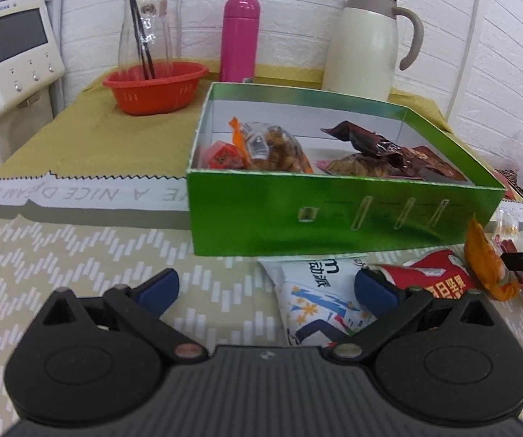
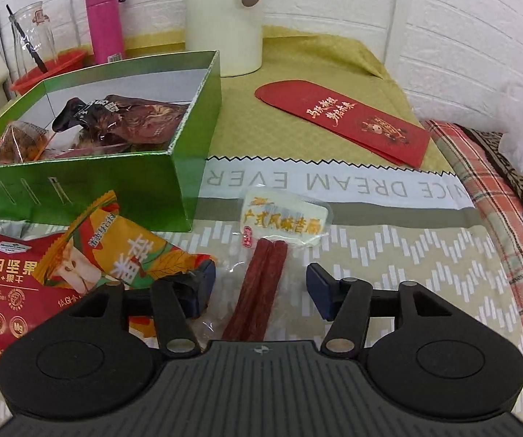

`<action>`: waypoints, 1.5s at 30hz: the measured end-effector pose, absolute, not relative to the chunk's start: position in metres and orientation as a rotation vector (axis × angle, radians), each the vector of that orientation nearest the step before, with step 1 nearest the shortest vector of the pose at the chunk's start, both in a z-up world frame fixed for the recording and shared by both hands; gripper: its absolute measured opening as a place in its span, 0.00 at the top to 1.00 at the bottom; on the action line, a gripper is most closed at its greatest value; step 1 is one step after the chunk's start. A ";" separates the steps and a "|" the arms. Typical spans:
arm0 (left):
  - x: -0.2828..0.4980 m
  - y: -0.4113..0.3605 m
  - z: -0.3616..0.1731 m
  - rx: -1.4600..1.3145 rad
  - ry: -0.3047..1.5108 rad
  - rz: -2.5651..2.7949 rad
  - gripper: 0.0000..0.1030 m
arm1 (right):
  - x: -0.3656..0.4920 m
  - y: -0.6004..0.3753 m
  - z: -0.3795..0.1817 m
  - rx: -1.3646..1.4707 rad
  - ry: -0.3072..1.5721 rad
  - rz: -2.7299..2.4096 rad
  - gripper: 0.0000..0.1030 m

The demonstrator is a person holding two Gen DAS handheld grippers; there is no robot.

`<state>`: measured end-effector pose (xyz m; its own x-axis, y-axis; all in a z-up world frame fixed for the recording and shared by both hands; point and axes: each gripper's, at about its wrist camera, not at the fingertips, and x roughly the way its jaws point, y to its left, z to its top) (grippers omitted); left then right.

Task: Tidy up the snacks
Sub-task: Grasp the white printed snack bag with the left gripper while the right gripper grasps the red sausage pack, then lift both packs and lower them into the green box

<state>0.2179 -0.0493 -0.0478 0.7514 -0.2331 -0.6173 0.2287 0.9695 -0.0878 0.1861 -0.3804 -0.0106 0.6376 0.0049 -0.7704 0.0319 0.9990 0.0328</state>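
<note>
A green box (image 1: 268,215) holds several snack packs; it also shows in the right wrist view (image 2: 79,189). My left gripper (image 1: 266,289) is open, low over the cloth in front of the box, with a white-and-blue pack (image 1: 316,298) between its fingers. A red nut pack (image 1: 439,276) and an orange pack (image 1: 483,258) lie to its right. My right gripper (image 2: 259,286) is open around a clear sausage pack (image 2: 257,276). The orange pack (image 2: 123,251) and red nut pack (image 2: 3,284) lie to its left.
At the back stand an orange basket (image 1: 155,87) with a glass jug (image 1: 145,29), a pink bottle (image 1: 239,36) and a cream thermos jug (image 1: 367,43). A red envelope (image 2: 341,120) lies on the right. A plaid cloth (image 2: 494,196) covers the right edge.
</note>
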 end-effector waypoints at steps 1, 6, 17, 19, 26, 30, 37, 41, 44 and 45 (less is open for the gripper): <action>0.214 -0.049 -0.047 0.005 0.664 -0.248 0.00 | 0.183 -0.381 -0.010 0.031 0.876 -0.001 0.09; 0.198 -0.030 -0.045 0.006 0.646 -0.167 0.00 | 0.167 -0.365 -0.001 -0.148 0.834 0.008 0.54; 0.207 -0.047 -0.053 -0.063 0.729 -0.375 0.00 | 0.151 -0.389 -0.002 -0.001 0.833 0.023 0.46; 0.210 -0.053 -0.053 -0.080 0.731 -0.364 0.00 | 0.151 -0.389 -0.002 0.003 0.833 0.025 0.46; 0.209 -0.057 -0.048 -0.139 0.738 -0.419 0.42 | 0.139 -0.379 -0.002 -0.046 0.807 0.050 0.58; 0.193 -0.041 -0.051 -0.182 0.703 -0.411 0.47 | 0.124 -0.374 0.002 -0.041 0.772 0.060 0.60; 0.140 -0.013 -0.022 -0.125 0.586 -0.357 0.63 | 0.083 -0.359 0.031 -0.027 0.605 0.115 0.60; 0.122 -0.014 -0.009 -0.093 0.545 -0.364 0.68 | 0.063 -0.334 0.046 -0.004 0.547 0.189 0.59; 0.119 -0.019 -0.010 -0.088 0.553 -0.379 0.72 | 0.055 -0.315 0.053 0.008 0.527 0.237 0.59; 0.118 -0.019 -0.012 -0.096 0.559 -0.386 0.73 | 0.053 -0.311 0.054 0.006 0.523 0.252 0.59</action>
<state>0.1180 -0.0192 -0.0123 0.7783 -0.3818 -0.4985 0.3304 0.9241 -0.1920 0.0528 -0.3106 0.0539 0.8362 0.2393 -0.4935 -0.2361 0.9692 0.0699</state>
